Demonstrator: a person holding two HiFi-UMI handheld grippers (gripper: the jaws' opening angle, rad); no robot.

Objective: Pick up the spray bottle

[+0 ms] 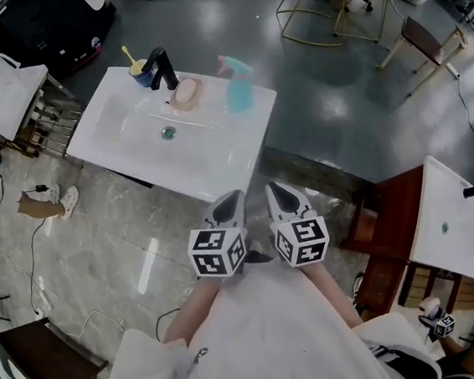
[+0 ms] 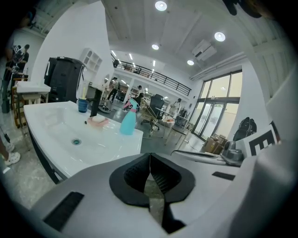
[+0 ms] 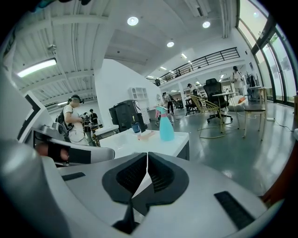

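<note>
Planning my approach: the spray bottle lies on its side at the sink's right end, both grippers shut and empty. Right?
No: the spray bottle stands upright, as the right gripper view shows. It is at the sink's right end, and the left gripper and right gripper are shut and empty.

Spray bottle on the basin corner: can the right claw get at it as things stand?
Probably yes. The spray bottle stands upright at the basin's corner, with nothing standing between it and the right claw. The claw is shut, so it must open first.
</note>
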